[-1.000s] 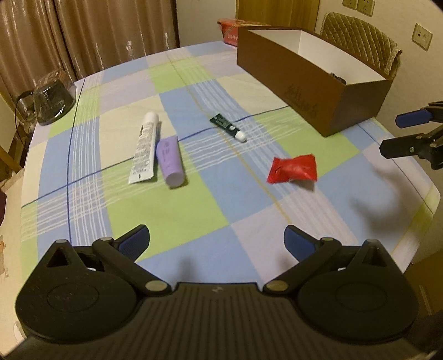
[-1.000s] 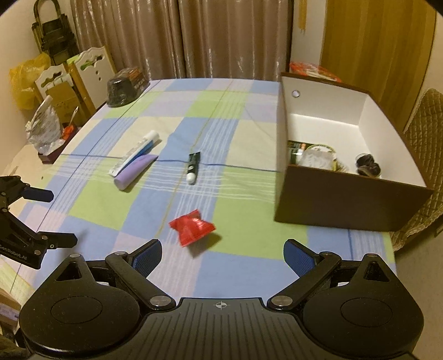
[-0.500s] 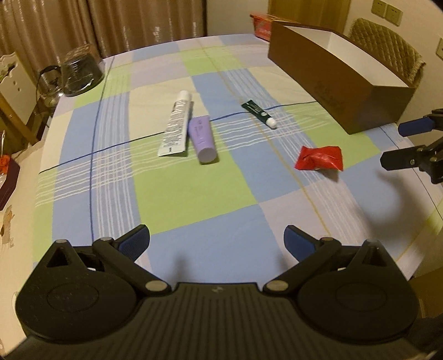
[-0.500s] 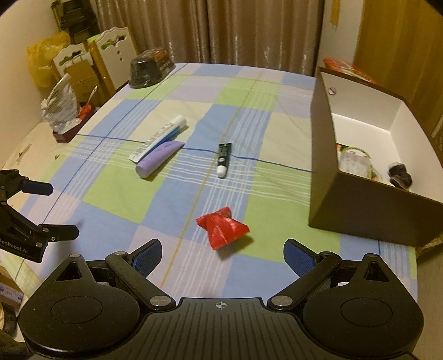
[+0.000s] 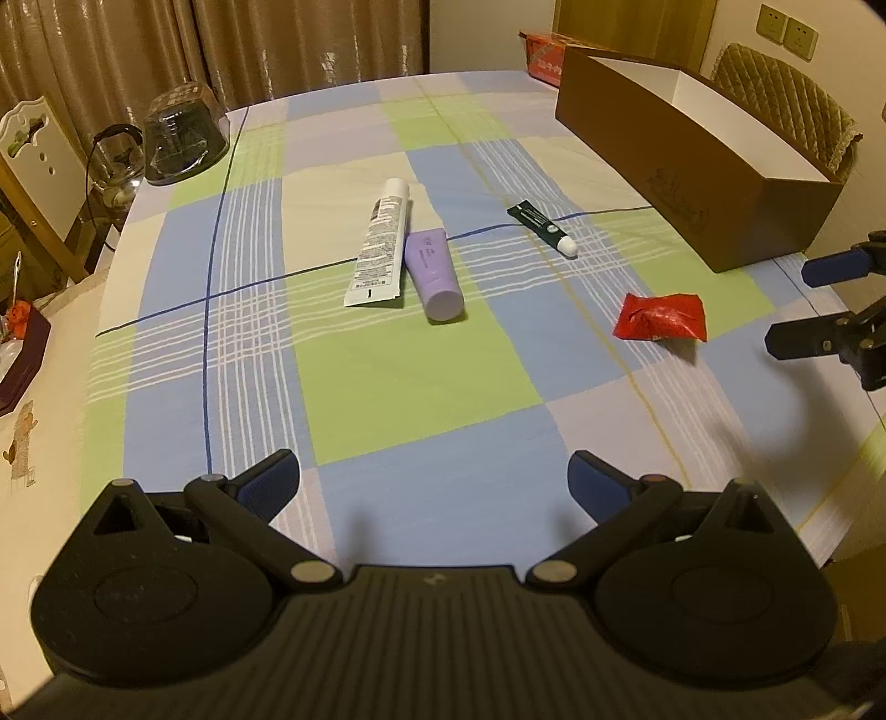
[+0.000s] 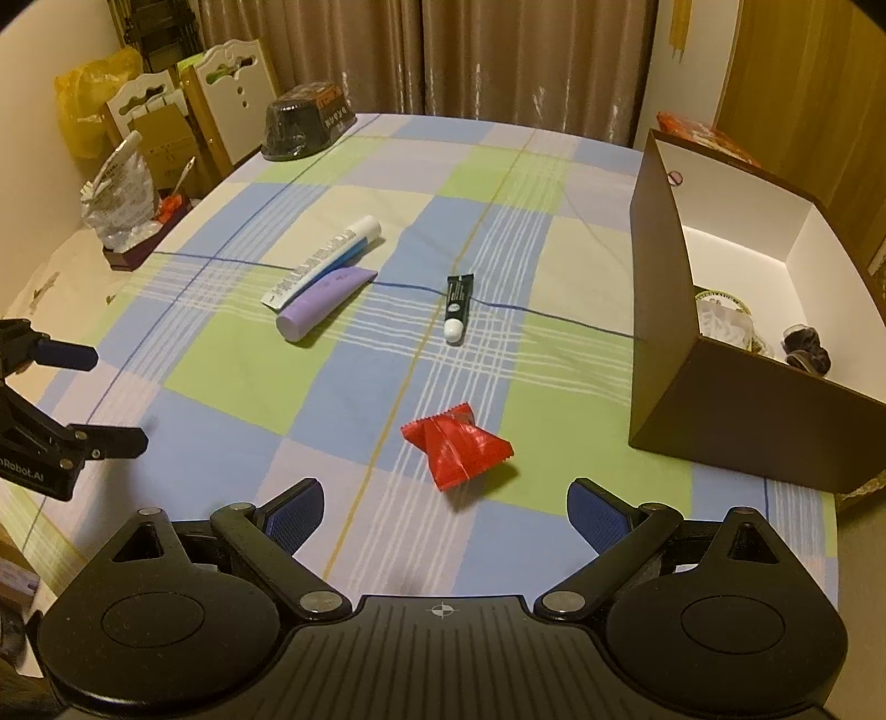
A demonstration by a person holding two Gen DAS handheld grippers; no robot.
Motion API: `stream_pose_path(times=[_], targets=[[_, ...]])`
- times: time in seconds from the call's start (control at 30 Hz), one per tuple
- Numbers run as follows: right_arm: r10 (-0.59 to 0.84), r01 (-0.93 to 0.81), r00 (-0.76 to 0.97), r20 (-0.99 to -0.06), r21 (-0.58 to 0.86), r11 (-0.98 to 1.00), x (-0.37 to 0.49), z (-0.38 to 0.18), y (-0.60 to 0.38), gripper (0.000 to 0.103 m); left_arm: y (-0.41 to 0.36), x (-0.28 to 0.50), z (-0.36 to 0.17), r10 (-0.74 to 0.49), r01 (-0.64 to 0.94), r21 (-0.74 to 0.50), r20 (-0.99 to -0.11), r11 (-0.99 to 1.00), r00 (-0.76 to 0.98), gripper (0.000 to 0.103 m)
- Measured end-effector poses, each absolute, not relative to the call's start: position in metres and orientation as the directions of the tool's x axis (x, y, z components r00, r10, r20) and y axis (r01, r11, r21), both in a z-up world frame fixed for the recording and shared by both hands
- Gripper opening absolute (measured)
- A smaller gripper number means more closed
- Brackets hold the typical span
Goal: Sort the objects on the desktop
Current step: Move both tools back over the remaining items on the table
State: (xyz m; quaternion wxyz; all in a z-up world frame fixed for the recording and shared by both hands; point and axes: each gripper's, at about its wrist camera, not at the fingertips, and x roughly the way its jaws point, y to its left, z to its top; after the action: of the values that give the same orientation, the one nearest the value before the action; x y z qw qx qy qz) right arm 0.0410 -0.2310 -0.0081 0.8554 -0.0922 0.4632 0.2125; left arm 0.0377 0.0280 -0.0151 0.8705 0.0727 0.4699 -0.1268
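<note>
Just ahead of the right tool, red packet

Warm, dim yellow light all over. Long shiny brown curtains hanging across the back wall. A checked cloth of blue, green and pale squares spread over the counter. White carved chairs at the far left, next to a yellow bag and a cardboard box. A padded, quilted chair at the right, behind the counter. Two wall sockets up on the cream wall. A wooden door by the curtains.
</note>
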Motion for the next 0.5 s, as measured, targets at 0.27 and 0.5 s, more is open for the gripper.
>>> stream_pose_path(times=[0.27, 0.5], targets=[[0.305, -0.528, 0.429, -0.85, 0.038, 0.848, 0.064, -0.02, -0.238, 0.097, 0.019, 0.045, -0.018, -0.136, 0.227, -0.015, -0.838, 0.974, 0.528, 0.098], [0.353, -0.66, 0.371, -0.859, 0.024, 0.751, 0.091, -0.035, -0.233, 0.096, 0.007, 0.054, -0.014, -0.087, 0.147, -0.009, -0.839, 0.989, 0.538, 0.096]])
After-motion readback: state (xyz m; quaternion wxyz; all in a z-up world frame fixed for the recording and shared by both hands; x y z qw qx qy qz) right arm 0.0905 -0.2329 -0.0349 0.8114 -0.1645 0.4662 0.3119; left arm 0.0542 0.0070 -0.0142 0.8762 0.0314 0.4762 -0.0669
